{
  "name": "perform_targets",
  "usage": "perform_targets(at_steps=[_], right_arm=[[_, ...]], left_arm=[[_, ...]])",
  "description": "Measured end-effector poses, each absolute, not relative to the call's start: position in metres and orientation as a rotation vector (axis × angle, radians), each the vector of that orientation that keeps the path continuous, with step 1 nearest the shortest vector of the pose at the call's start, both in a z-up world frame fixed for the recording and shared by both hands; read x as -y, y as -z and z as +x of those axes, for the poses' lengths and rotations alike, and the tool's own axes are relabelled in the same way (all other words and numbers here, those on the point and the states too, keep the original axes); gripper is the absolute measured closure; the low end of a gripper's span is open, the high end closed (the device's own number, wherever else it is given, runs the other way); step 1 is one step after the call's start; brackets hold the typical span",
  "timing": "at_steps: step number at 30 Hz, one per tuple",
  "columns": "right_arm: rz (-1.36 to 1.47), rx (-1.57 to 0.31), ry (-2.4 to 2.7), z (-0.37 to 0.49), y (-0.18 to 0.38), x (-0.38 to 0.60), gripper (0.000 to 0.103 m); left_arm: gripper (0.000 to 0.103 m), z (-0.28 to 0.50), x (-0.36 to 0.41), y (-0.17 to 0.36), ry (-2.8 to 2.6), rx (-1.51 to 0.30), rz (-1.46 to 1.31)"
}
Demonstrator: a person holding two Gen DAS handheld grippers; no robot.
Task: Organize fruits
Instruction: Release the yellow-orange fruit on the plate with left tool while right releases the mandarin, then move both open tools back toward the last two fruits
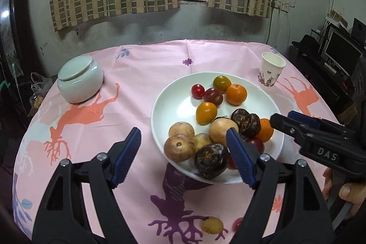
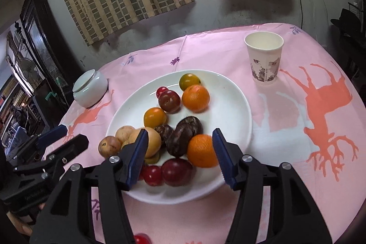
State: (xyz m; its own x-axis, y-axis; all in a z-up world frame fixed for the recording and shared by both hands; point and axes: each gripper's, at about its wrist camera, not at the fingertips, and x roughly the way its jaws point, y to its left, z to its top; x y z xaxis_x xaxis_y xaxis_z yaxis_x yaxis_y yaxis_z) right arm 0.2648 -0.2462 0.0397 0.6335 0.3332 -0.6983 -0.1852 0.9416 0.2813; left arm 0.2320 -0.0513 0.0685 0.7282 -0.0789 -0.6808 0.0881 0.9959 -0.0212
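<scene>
Both claws are over the near side of the white plate (image 2: pixel 231 93), which sits mid-desk on the pink deer-print cloth (image 1: pixel 141 74). My left claw (image 1: pixel 183 152) is spread wide with nothing in it; its left pad hangs over bare cloth, its right pad over the plate's near edge, above a dark wrinkled fruit (image 1: pixel 211 160) and the tan round ones (image 1: pixel 178 148). My right claw (image 2: pixel 179 156) stands partly open and grips nothing; between its pads I see an orange (image 2: pixel 202 150), a dark red plum (image 2: pixel 177 172) and a small red tomato (image 2: pixel 153 175), with clear space on either side, no pad touching.

Farther back on the plate lie another orange (image 2: pixel 195 98), a yellow tomato (image 2: pixel 154 117), a greenish one (image 2: pixel 189 81) and two more red ones. Still loose on the cloth, close to me: a small yellowish fruit (image 1: pixel 212 225) and a red one (image 1: pixel 238 223) just beside it.

A pale lidded jar (image 1: pixel 80 79) stands off to the left, well apart from the plate, and a paper cup (image 2: pixel 264 58) stands upright at the far right.
</scene>
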Motion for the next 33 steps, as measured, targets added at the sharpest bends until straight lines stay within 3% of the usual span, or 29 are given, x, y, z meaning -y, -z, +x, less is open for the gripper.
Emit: perform_targets(at_steps=[3,5,16,27,31,33], right_arm=[[0.163,-0.837,-0.300,0.238,-0.041,0.253,0.042],[0.152,-0.841,-0.309,0.218,-0.041,0.255,0.034],[-0.012,-0.890,-0.378,0.147,-0.014,0.221,0.034],[-0.103,-0.903,-0.364,0.134,0.014,0.183,0.034],[-0.177,-0.930,-0.357,0.138,0.027,0.168,0.058],[-0.188,-0.948,-0.355,0.142,0.033,0.165,0.058]], left_arm=[[0.024,0.215,0.042,-0.065,0.089,-0.761,0.002],[0.023,0.204,0.036,-0.061,0.079,-0.767,0.000],[0.018,0.132,0.012,-0.019,-0.025,-0.778,0.023],[0.017,0.124,0.001,-0.002,0.007,-0.774,0.013],[0.017,0.125,0.000,0.000,0.015,-0.787,-0.005],[0.017,0.125,0.000,0.001,0.019,-0.790,-0.004]])
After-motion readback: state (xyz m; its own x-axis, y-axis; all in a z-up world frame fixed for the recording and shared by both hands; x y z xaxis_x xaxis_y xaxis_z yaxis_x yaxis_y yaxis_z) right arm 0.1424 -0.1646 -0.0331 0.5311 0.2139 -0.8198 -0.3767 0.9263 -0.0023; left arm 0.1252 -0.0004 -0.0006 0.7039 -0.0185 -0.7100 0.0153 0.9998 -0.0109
